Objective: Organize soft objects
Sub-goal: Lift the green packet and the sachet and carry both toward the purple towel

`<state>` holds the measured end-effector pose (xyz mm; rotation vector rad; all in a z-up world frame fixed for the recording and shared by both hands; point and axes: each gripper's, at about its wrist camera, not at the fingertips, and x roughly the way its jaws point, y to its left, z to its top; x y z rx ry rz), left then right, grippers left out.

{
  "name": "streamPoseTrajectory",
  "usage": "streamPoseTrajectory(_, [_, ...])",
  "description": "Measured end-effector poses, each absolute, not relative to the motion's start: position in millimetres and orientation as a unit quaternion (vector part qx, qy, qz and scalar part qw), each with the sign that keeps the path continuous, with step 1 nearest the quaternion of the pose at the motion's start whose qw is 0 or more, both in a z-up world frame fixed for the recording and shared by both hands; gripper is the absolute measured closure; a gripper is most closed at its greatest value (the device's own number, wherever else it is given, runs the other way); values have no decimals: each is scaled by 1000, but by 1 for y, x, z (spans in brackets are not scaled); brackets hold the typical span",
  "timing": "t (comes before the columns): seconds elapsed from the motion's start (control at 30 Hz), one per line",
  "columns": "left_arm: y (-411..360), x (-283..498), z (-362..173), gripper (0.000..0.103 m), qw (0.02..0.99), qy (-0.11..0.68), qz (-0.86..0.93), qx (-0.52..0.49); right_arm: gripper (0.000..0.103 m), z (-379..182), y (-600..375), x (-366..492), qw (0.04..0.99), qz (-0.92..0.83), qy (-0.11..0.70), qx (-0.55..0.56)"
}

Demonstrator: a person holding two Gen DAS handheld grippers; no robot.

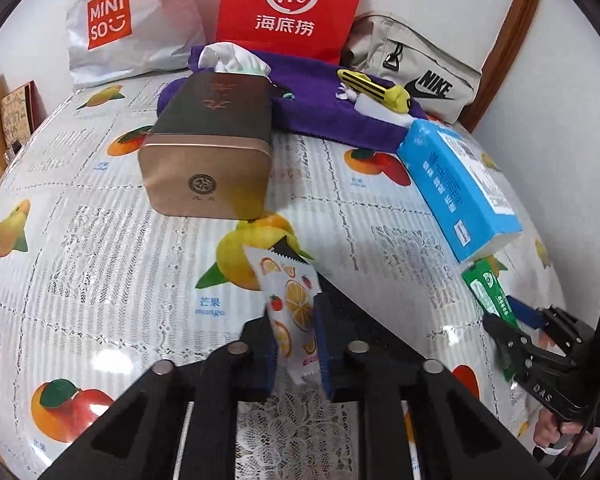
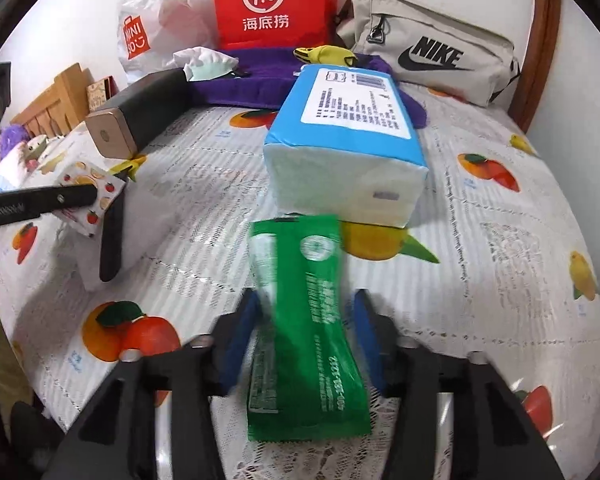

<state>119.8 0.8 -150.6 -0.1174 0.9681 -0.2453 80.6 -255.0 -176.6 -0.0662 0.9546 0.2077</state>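
Fruit-print sachet (image 1: 294,312) between left hand-held gripper (image 1: 296,344) fingers

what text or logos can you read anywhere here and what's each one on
"MINISO": white plastic bag
"Hi 海底捞": red paper bag
"NIKE": beige pouch
"芒果 mango": tablecloth, under a printed fruit
"DAS": right gripper body
Blue tissue pack label: too small to read
Green packet: blurred
Bronze tissue box characters and emblem: unreadable
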Motion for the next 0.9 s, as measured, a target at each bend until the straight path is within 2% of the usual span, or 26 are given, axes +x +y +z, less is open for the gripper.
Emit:
streamPoseTrajectory(0.13, [15,119,-148,92,876,460,-120,-84,76,-175,-258,82,883,98,459,-28])
streamPoseTrajectory(0.33, [35,114,-136,94,875,445,-138,-134,77,-164,-259,80,886,101,452,-19])
streamPoseTrajectory(0.53, [45,113,-128,94,883,436,-123,-124,77,-156,-253,81,888,106,448,-27])
streamPoseTrajectory(0.77, [39,117,-143,92,873,462,-116,-108,76,-160,-251,81,880,109,460,-35])
streamPoseTrajectory(0.8, [37,119,-145,84,871,467,-111,-105,76,-161,-251,81,879,108,463,-36])
streamPoseTrajectory(0.83, [35,119,-147,71,869,472,-107,-101,76,-162,-252,82,878,108,465,-36])
streamPoseTrajectory(0.87, [34,119,-147,64,870,472,-105,-100,75,-163,-253,83,877,108,467,-34])
streamPoseTrajectory(0.9, [32,118,-147,47,871,470,-102,-100,75,-164,-253,83,877,108,468,-33])
